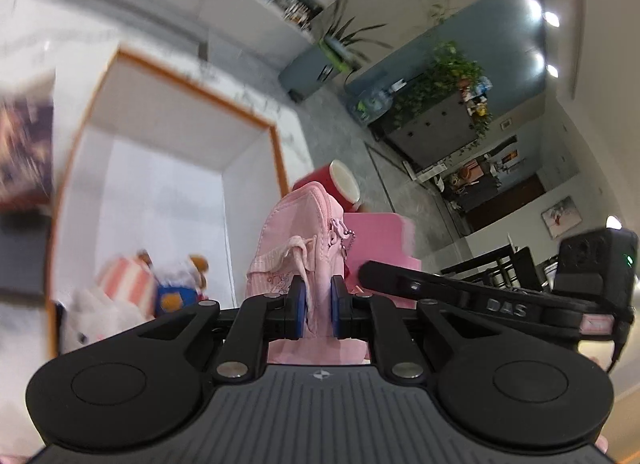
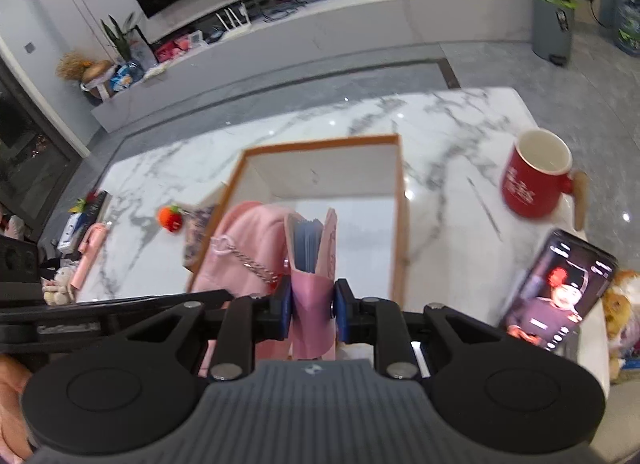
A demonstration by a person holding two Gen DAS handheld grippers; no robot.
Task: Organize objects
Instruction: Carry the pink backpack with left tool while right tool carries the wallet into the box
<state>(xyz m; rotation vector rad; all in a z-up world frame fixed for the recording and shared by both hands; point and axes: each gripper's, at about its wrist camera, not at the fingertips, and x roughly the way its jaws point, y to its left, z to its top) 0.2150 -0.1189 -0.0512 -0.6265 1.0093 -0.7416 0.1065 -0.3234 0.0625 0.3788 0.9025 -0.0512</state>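
Note:
My left gripper [image 1: 318,304] is shut on the lower edge of a small pink fabric pouch [image 1: 296,232] with a zipper and a bead chain, held upright in the air. My right gripper [image 2: 313,304] is shut on a pink card booklet [image 2: 312,264] with bluish pages, which stands up between the blue pads [image 2: 285,304]. In the right wrist view the pouch [image 2: 248,248] hangs just left of the booklet. Both are above the near edge of an open white box with an orange rim [image 2: 320,142]. In the left wrist view the booklet [image 1: 376,240] shows behind the pouch.
A red mug [image 2: 536,175] stands on the marble table [image 2: 280,123] right of the box, and a lit phone [image 2: 560,288] leans nearer. A strawberry charm [image 2: 170,217] and a pink stick [image 2: 90,252] lie to the left. Plush toys [image 1: 120,304] sit low near the box [image 1: 192,79].

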